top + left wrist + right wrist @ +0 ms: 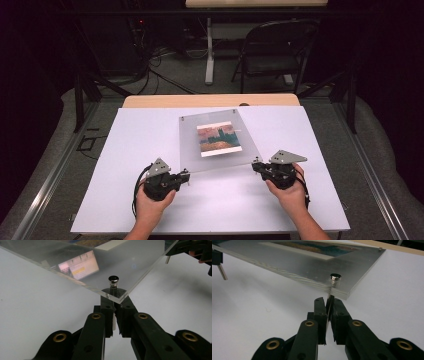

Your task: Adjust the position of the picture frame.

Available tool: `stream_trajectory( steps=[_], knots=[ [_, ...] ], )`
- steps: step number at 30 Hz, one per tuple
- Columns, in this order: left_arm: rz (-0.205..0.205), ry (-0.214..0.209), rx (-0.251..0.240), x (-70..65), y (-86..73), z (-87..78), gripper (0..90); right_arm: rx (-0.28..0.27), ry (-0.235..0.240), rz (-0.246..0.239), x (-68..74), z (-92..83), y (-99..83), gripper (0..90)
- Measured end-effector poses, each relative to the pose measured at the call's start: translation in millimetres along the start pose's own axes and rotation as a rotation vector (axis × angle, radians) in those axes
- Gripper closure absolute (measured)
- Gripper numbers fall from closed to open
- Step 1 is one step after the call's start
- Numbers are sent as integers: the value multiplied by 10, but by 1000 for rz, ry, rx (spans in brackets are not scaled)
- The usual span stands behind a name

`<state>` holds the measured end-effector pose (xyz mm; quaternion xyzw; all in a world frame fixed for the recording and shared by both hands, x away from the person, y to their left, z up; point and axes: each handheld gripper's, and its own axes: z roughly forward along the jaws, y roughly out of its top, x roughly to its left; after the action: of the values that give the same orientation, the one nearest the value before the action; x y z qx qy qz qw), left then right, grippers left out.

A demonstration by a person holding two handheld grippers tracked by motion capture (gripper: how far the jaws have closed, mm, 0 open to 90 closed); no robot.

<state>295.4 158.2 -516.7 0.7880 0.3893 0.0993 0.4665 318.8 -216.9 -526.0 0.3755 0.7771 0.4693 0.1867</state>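
Observation:
A clear acrylic panel (192, 145) with a small landscape picture (219, 139) under it lies tilted over the white sheet (140, 150), its near edge lifted. My left gripper (187, 175) is shut on the metal pin below the near left corner. In the left gripper view the jaws (115, 302) meet under the corner, and the pin's round cap (113, 279) stands on top of the panel (130, 262). My right gripper (256, 165) is shut on the near right corner's pin. Its tips (329, 302) pinch the thin post beneath the cap (335, 277) of the panel (294, 265).
The white sheet covers a wooden table whose far edge (210, 100) shows beyond it. Past the table stand a black folding chair (275, 50) and a desk leg (210, 55), with cables on the floor. Metal rails (45, 180) run along both sides.

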Motion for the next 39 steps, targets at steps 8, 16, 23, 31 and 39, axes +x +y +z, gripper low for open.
stream_trajectory(
  steps=[8,16,23,31,39],
  knots=[
    [-20,16,-18,101,16,-29,850,-4,15,-13,88,-11,9,833],
    [-38,32,-27,209,53,-12,852,-5,29,-15,128,39,34,831],
    [-46,42,-24,246,72,43,853,1,22,-5,103,92,54,834],
    [-45,40,-20,269,107,109,853,-4,16,34,12,132,50,842],
    [-61,55,-22,357,124,131,854,2,21,34,19,215,78,843]
  ],
)
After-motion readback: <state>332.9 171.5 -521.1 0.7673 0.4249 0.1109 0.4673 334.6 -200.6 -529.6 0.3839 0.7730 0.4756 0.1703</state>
